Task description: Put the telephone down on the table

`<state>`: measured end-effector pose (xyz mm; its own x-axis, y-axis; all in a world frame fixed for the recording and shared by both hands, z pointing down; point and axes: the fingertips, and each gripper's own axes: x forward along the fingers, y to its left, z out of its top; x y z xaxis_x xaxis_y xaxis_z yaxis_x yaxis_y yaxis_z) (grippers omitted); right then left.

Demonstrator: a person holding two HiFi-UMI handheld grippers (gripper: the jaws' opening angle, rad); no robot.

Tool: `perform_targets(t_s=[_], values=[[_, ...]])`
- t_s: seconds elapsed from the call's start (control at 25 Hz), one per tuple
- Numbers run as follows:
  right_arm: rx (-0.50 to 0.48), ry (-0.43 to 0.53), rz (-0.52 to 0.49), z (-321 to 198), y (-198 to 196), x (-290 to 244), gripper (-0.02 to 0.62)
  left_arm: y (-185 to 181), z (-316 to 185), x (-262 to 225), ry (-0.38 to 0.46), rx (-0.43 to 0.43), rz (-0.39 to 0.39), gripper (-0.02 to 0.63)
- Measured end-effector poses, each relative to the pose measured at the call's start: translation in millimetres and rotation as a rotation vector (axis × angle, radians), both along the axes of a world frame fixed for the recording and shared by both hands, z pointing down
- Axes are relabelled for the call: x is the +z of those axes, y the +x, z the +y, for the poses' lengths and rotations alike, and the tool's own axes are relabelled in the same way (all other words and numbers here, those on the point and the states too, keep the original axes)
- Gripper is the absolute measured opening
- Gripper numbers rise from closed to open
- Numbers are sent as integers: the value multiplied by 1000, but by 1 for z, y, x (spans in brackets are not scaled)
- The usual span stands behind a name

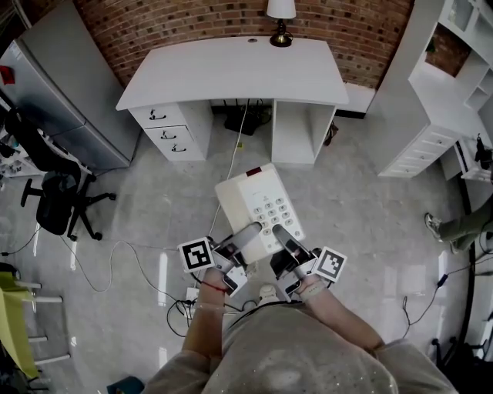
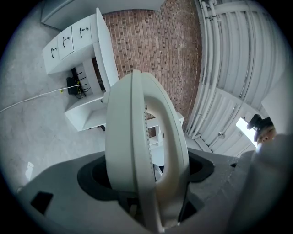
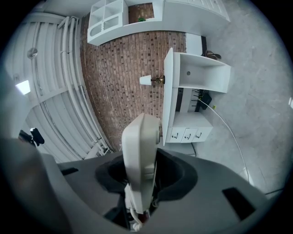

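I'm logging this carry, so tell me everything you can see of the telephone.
The telephone is a white, plastic-looking desk phone: pale keys on its right half, a small dark red window near the far edge, the handset lying along its left side. It is held face up above the floor, short of the white desk. The left gripper and the right gripper each clamp its near edge.

Brick wall (image 1: 154, 19), white desk (image 1: 231, 73), grey floor (image 1: 370, 223)

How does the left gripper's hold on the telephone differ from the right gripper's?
The left gripper clamps the thick handset side of the telephone; the right gripper clamps its thinner keypad edge. The left gripper slants rightward toward the desk, the right leftward. Both grip the telephone.
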<state>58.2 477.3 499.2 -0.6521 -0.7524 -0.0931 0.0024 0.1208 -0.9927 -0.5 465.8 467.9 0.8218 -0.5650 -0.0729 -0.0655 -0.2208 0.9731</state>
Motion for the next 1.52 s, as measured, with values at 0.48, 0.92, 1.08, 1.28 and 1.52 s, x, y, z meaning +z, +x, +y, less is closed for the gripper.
perform_targets(t_s=[0.48, 0.92, 1.08, 1.28, 1.52], values=[[-2, -17, 14, -41, 1, 7, 147, 0, -41, 8, -17, -5, 14, 402], [-18, -2, -1, -134, 1, -4, 147, 0, -132, -5, 0, -22, 10, 402], [-27, -7, 12, -162, 1, 0, 147, -1, -161, -1, 1, -30, 7, 402], [-30, -30, 9, -190, 14, 6, 147, 13, -189, 7, -30, -40, 4, 402], [-32, -40, -1, -228, 21, 8, 147, 20, -226, 8, -38, -49, 8, 402]])
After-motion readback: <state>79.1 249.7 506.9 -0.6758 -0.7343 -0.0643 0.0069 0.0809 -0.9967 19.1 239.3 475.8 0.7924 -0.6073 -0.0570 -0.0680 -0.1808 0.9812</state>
